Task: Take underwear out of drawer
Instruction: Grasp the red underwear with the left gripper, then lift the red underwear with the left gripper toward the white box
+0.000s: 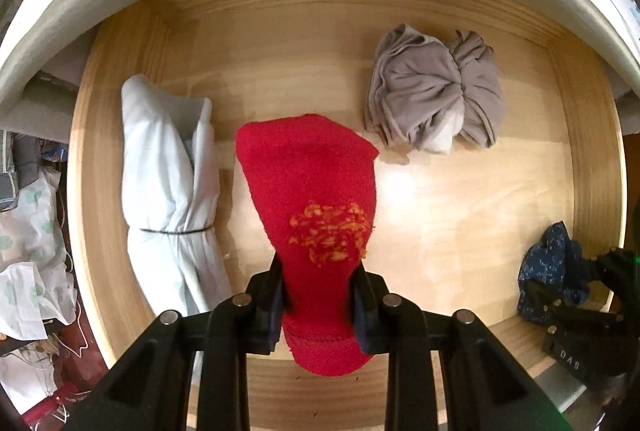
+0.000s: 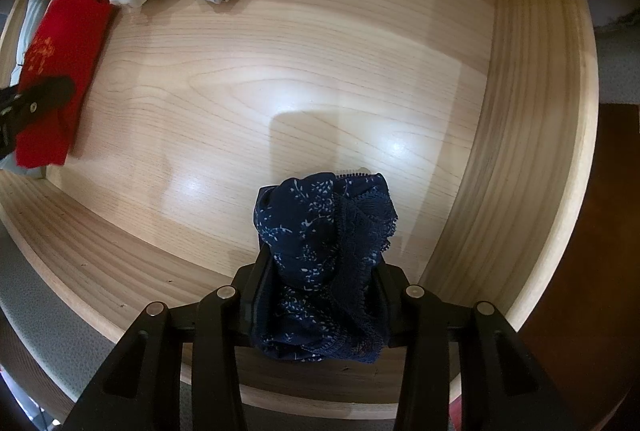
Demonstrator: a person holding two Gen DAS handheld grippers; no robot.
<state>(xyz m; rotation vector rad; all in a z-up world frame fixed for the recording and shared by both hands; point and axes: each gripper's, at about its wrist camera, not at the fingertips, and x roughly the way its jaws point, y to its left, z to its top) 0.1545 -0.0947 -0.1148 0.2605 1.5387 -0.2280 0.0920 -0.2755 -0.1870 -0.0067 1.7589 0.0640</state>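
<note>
Open wooden drawer (image 1: 460, 199) seen from both wrist cameras. The left gripper (image 1: 318, 295) has its jaws closed on a red garment (image 1: 308, 183) with an orange motif; the cloth is pinched near its lower end and extends forward from the jaws over the drawer floor, near the middle of the front edge. The right gripper (image 2: 320, 295) has its jaws closed on a bunched navy underwear (image 2: 320, 231) with a pale speckled print and lace trim, held near the front right corner of the drawer; whether the cloth touches the floor cannot be told. In the left wrist view this same navy piece (image 1: 548, 271) appears at the right wall, with the black right gripper just beside it. A pale blue rolled garment (image 1: 168, 171), cinched by a dark band, lies along the left wall, just beside the red cloth. A grey knotted garment (image 1: 436, 95) rests toward the back right of the floor, apart from the others. Outside the left wall, white patterned fabric (image 1: 28, 251) lies in a heap
</note>
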